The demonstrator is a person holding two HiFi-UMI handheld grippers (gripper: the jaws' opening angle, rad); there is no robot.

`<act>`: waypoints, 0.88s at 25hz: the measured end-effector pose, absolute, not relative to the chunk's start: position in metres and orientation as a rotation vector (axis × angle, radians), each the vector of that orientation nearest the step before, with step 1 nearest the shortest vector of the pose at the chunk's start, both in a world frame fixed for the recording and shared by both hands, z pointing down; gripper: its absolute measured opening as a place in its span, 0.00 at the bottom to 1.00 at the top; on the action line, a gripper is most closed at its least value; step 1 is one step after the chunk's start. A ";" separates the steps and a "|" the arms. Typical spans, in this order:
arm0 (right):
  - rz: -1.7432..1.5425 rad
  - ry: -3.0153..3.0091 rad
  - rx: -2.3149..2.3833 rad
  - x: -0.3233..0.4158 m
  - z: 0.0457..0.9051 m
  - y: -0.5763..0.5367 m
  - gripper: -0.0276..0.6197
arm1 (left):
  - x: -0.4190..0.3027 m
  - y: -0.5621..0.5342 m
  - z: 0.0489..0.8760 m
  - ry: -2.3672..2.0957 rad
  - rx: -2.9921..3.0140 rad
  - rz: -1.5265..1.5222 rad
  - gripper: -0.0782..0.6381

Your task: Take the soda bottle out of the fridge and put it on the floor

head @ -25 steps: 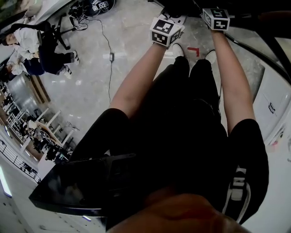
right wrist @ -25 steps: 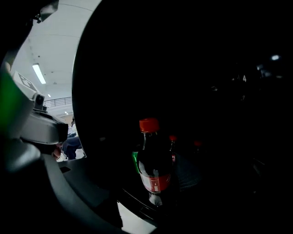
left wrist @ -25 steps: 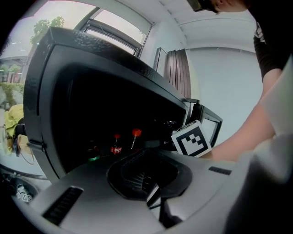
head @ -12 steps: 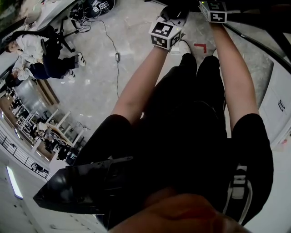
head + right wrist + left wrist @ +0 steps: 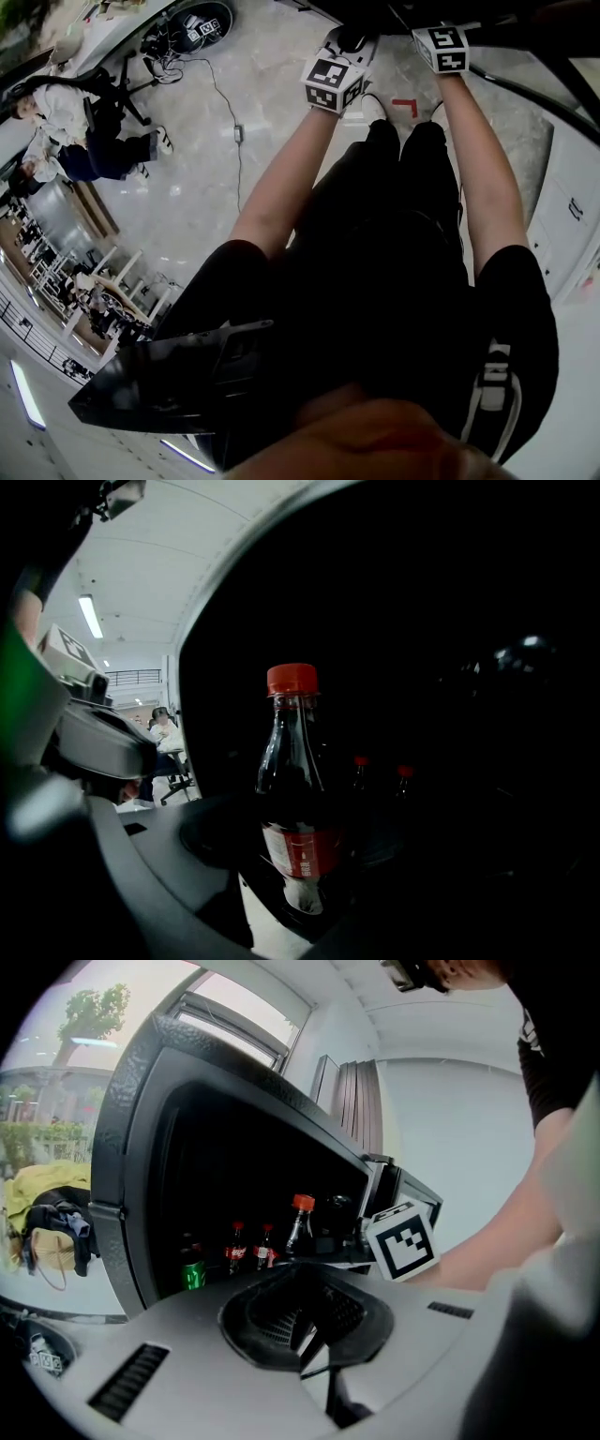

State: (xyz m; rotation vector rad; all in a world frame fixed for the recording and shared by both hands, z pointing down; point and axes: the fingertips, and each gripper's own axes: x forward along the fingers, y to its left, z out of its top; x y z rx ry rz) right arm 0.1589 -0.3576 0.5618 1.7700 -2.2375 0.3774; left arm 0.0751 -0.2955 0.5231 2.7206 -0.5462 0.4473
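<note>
Right claw (image 5: 298, 885) has edged back, clamped on soda bottle (image 5: 292, 761) at fridge (image 5: 141, 1147) opening; left claw (image 5: 314, 1335) together

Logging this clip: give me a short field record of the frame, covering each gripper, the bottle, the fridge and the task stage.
left gripper: jaws together, empty, outside the fridge
right gripper: appears closed on the soda bottle's lower body
soda bottle: upright, red cap, dark drink, at the fridge's front
fridge: open; two small bottles and a green can inside
task stage: bottle gripped, not yet on the floor
</note>
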 end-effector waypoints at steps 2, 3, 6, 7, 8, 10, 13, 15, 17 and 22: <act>0.382 -2.266 1.754 0.147 0.546 -0.334 0.52 | 0.071 -0.287 0.517 -0.521 2.734 0.444 0.11; 0.388 -2.282 1.746 0.141 0.539 -0.320 0.52 | 0.069 -0.281 0.513 -0.506 2.742 0.445 0.11; 0.391 -2.312 1.728 0.130 0.516 -0.283 0.52 | 0.066 -0.261 0.501 -0.464 2.771 0.435 0.11; 0.385 -2.316 1.723 0.129 0.509 -0.273 0.52 | 0.066 -0.255 0.496 -0.457 2.778 0.425 0.11; 0.378 -2.319 1.717 0.129 0.503 -0.263 0.52 | 0.065 -0.249 0.492 -0.453 2.782 0.413 0.11; 0.367 -2.335 1.702 0.126 0.492 -0.243 0.52 | 0.062 -0.236 0.486 -0.455 2.786 0.393 0.11; 0.346 -2.371 1.663 0.126 0.479 -0.217 0.52 | 0.061 -0.217 0.481 -0.476 2.804 0.376 0.11; 0.341 -2.395 1.634 0.128 0.475 -0.200 0.52 | 0.063 -0.203 0.479 -0.502 2.809 0.374 0.11; 0.342 -2.420 1.600 0.129 0.477 -0.187 0.52 | 0.065 -0.192 0.480 -0.540 2.803 0.375 0.11; 0.340 -2.490 1.484 0.130 0.495 -0.167 0.52 | 0.069 -0.174 0.493 -0.644 2.764 0.364 0.11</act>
